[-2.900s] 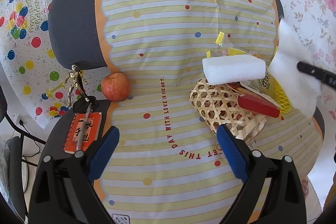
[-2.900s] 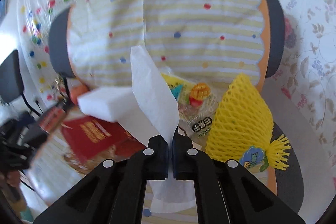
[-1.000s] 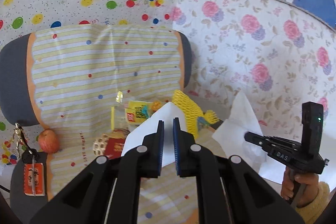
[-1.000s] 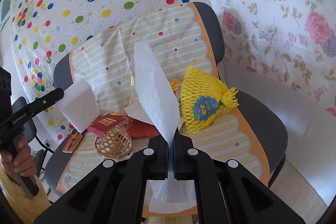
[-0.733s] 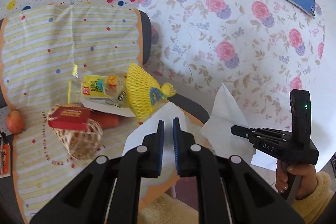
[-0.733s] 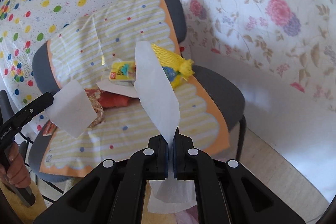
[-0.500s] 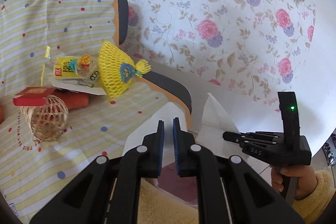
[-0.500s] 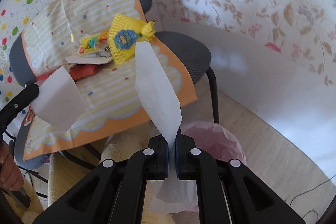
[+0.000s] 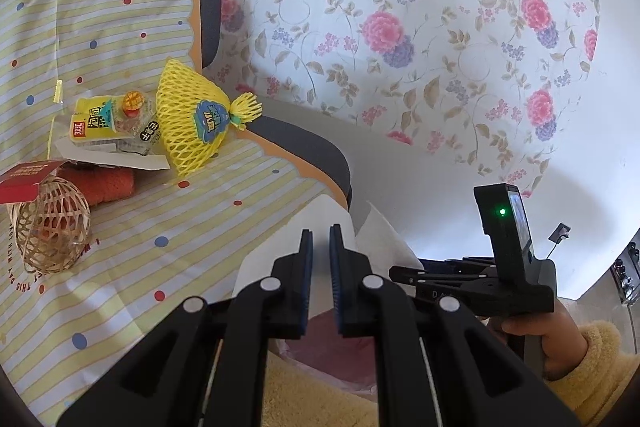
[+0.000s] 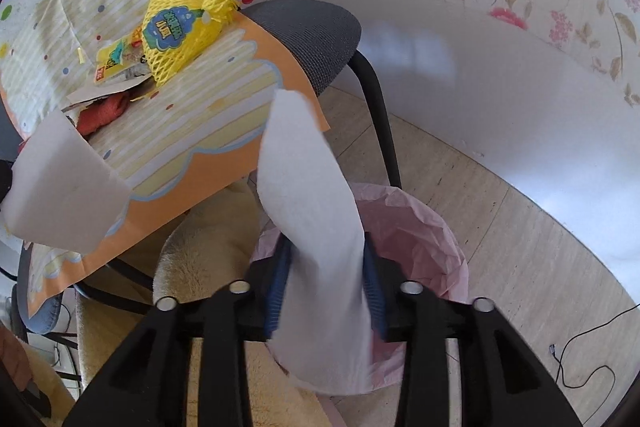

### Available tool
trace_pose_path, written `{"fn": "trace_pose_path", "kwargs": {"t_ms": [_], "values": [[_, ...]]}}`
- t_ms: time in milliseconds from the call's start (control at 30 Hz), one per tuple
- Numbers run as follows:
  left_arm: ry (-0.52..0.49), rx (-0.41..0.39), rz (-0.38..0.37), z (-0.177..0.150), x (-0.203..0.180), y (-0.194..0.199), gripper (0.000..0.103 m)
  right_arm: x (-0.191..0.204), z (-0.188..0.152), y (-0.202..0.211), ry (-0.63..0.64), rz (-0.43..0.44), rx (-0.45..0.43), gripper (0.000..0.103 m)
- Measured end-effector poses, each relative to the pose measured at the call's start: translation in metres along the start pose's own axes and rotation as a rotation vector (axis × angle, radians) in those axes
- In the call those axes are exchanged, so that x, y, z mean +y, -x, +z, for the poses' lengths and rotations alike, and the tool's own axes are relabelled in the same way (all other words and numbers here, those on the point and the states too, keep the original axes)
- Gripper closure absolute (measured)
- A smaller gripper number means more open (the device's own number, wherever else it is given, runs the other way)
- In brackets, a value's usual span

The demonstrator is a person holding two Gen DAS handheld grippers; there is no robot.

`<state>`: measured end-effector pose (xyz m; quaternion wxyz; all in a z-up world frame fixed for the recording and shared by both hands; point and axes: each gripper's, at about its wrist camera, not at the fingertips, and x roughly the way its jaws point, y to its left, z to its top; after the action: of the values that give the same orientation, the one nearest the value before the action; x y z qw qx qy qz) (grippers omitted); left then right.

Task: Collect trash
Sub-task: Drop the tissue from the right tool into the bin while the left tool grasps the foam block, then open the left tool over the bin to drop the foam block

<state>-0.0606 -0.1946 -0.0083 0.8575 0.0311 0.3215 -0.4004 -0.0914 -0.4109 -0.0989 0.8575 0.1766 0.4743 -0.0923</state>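
- Right gripper: jaws opening, long white tissue sheet loose between the blue pads, directly above the pink-lined trash bin.
- Left gripper: pressed together, pinching a second white paper sheet over the chair seat edge, just beside the bin.
- Yellow foam net sleeve and snack wrapper on the striped chair cover.

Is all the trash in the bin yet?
Not yet. Nothing shows as binned. The right tool is opening over the pink-lined bin, its white tissue still between the jaws. The left tool is shut on another white sheet. The yellow net and snack wrapper wait on the chair.
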Motion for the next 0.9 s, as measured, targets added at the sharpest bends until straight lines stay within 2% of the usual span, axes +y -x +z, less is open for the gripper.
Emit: {"fn": "trace_pose_path", "kwargs": {"t_ms": [233, 467, 533, 633, 767, 900], "values": [[-0.010, 0.020, -0.003, -0.003, -0.002, -0.004, 0.096, -0.005, 0.003, 0.005, -0.021, 0.010, -0.024, 0.064], [-0.014, 0.021, -0.006, -0.006, -0.003, -0.001, 0.096, 0.000, 0.010, 0.044, -0.016, 0.041, -0.184, 0.064], [-0.014, 0.025, -0.012, -0.006, -0.004, -0.001, 0.096, 0.001, 0.013, 0.055, -0.011, 0.024, -0.220, 0.064], [-0.041, 0.039, -0.040, -0.004, -0.013, -0.003, 0.096, 0.000, 0.019, 0.073, -0.020, 0.035, -0.264, 0.064], [-0.112, 0.059, -0.106, -0.001, -0.036, -0.013, 0.096, -0.002, 0.025, 0.097, -0.009, -0.010, -0.336, 0.064], [-0.164, 0.087, -0.139, -0.002, -0.056, -0.032, 0.096, -0.007, 0.026, 0.111, 0.000, -0.042, -0.385, 0.064]]}}
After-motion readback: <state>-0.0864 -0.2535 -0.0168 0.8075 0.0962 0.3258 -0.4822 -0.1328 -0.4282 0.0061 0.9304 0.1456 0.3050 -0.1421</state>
